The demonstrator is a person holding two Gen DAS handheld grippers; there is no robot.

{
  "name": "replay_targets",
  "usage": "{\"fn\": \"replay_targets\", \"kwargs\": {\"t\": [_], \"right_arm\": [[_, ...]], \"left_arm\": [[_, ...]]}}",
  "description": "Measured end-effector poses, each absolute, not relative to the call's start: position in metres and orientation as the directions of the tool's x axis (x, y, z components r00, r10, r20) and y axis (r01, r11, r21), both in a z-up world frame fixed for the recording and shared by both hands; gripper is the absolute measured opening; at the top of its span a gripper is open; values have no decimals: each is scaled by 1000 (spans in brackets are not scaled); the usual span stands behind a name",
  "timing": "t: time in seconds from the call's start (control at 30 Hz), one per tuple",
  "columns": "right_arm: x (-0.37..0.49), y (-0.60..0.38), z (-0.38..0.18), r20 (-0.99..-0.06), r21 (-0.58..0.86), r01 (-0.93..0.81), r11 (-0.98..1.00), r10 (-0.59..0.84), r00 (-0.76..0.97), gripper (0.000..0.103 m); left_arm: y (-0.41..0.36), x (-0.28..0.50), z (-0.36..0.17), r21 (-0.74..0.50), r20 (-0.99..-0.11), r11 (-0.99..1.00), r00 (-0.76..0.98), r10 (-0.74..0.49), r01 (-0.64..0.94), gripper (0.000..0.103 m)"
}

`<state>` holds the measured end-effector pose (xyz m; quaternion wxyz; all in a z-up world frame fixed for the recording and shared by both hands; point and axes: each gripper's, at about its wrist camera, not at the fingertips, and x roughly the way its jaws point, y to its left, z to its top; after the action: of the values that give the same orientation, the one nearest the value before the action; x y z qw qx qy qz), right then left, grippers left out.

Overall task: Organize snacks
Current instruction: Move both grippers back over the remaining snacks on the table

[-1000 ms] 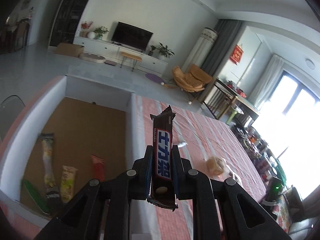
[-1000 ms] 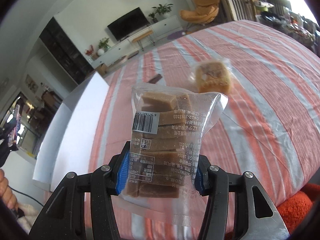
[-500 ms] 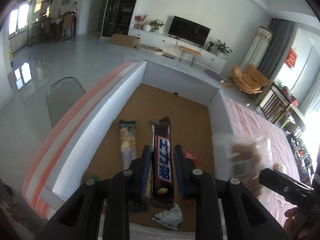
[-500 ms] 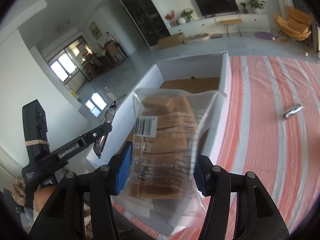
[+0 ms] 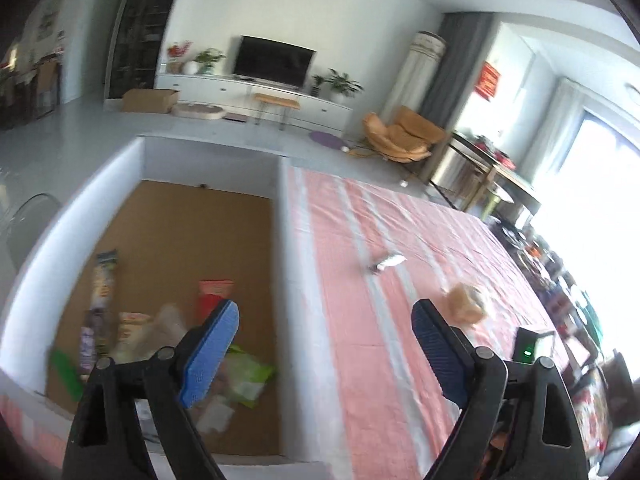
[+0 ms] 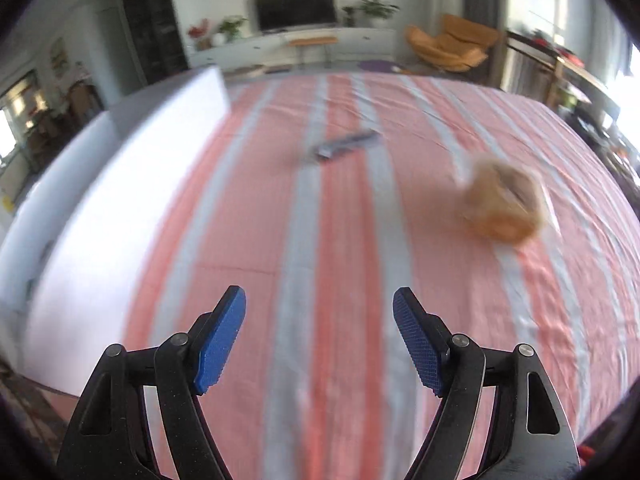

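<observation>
My left gripper hangs over the right wall of a white box with a brown floor, its jaws opening with nothing between them. Several snack packets lie in the box's near end, blurred. On the striped pink tablecloth lie a small dark bar and a wrapped golden bun. My right gripper is above the cloth, jaws opening and empty. Ahead of it lie the dark bar and, to the right, the bun. The box's white wall runs along the left.
A dark device with a green light stands at the table's right edge. Beyond the table are a living room floor, an orange chair and a TV cabinet.
Both grippers have let go: the chocolate bar has left the left one, the clear bag of brown blocks the right one. The views swung from over the box back toward the tablecloth.
</observation>
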<state>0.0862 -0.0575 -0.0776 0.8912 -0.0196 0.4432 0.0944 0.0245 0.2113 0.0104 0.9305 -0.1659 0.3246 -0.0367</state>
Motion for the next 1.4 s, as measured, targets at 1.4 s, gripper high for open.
{"fn": "replay_targets", "kwargs": {"t": [1.4], "right_arm": [[79, -133, -99, -807, 25, 112, 993, -46, 589, 90]], "left_arm": [[45, 138, -143, -2, -809, 997, 585, -48, 80, 103]]}}
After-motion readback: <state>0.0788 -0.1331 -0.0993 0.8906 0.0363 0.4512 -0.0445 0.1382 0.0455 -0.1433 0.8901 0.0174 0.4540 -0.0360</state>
